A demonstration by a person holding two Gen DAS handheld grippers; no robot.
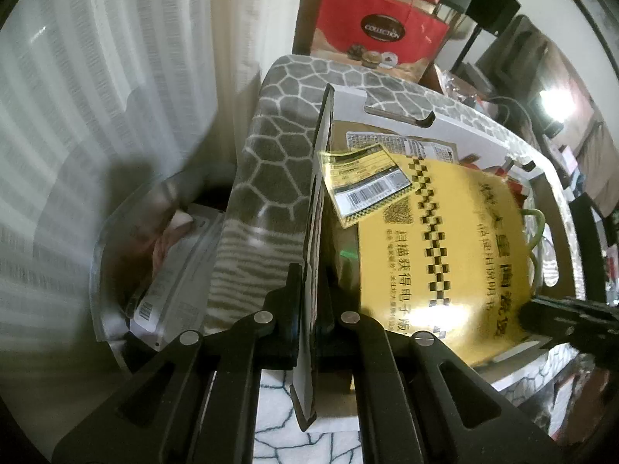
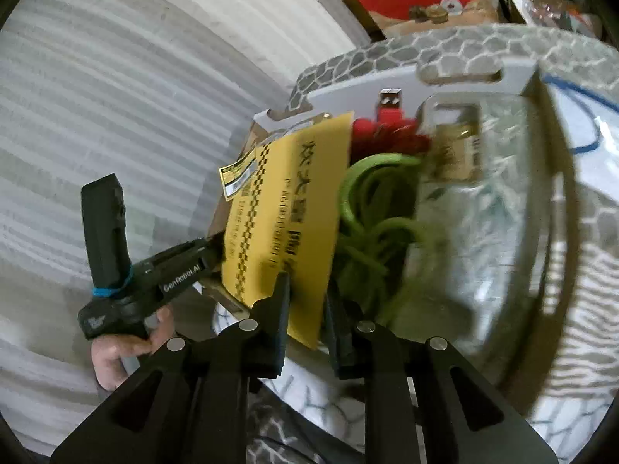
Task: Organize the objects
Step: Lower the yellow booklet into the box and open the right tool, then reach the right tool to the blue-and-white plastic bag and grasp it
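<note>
A grey stone-patterned storage box (image 1: 271, 147) stands open, and my left gripper (image 1: 311, 286) is shut on its near white side wall (image 1: 323, 147). Inside lies a yellow booklet (image 1: 464, 232) with a small barcode tag (image 1: 367, 181) on top. In the right wrist view the booklet (image 2: 286, 201) leans beside a coiled green cord (image 2: 371, 201), a red item (image 2: 387, 131) and a clear plastic pack (image 2: 464, 193). My right gripper (image 2: 305, 297) has its jaws a little apart with the booklet's lower corner between them, the pads not pressing it. A hand (image 2: 116, 352) holds the left gripper (image 2: 205, 255).
A white curtain (image 1: 96, 116) hangs to the left. A clear plastic bin (image 1: 116, 232) with packets sits beside the box. Behind it stands a red gift bag (image 1: 371, 31). Cluttered furniture and a bright lamp (image 1: 553, 100) fill the right side.
</note>
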